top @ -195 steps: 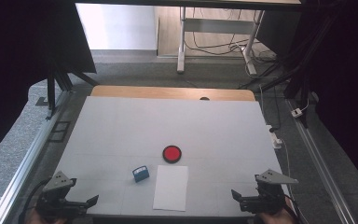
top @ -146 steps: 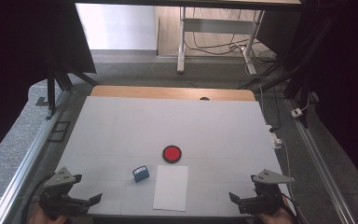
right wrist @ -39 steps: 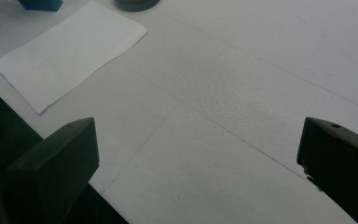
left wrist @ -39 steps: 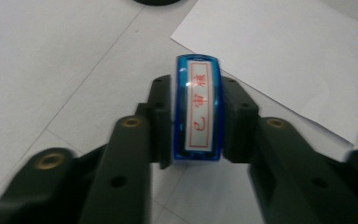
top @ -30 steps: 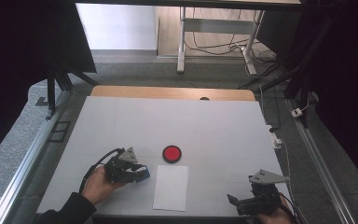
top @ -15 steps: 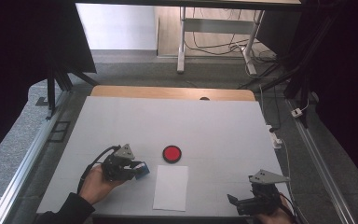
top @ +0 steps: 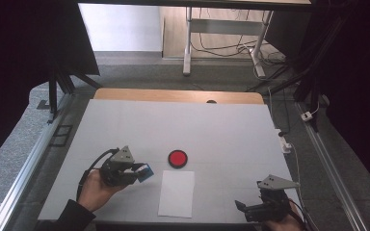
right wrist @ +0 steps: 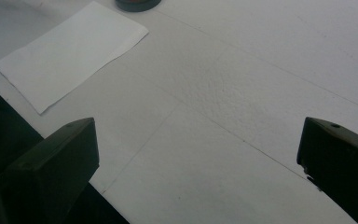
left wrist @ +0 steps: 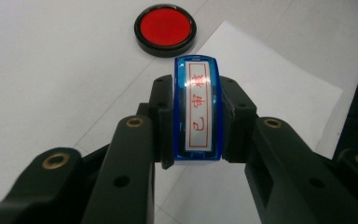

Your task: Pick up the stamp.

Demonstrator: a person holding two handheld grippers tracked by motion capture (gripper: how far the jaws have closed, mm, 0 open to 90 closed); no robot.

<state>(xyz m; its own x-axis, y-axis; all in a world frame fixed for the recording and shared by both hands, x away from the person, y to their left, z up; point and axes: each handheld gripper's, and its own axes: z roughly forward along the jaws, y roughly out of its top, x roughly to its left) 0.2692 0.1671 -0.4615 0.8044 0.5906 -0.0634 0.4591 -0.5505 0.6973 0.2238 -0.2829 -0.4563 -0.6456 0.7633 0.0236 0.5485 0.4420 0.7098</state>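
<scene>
The left gripper [left wrist: 196, 121] is clamped on the blue stamp [left wrist: 197, 109], its long axis pointing away along the jaws; just beyond lies the white paper [left wrist: 279, 88], and farther off the red ink pad [left wrist: 165, 28]; the right gripper [top: 257, 209] rests wide open by the bench's [top: 221, 125] near right corner.

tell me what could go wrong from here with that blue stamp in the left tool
The left tool pinches the blue stamp by its narrow sides, so it might twist or slip on the way to the red ink pad. The white paper lies loose on the table, with the right tool open and off it, so stamping could shift it.
</scene>
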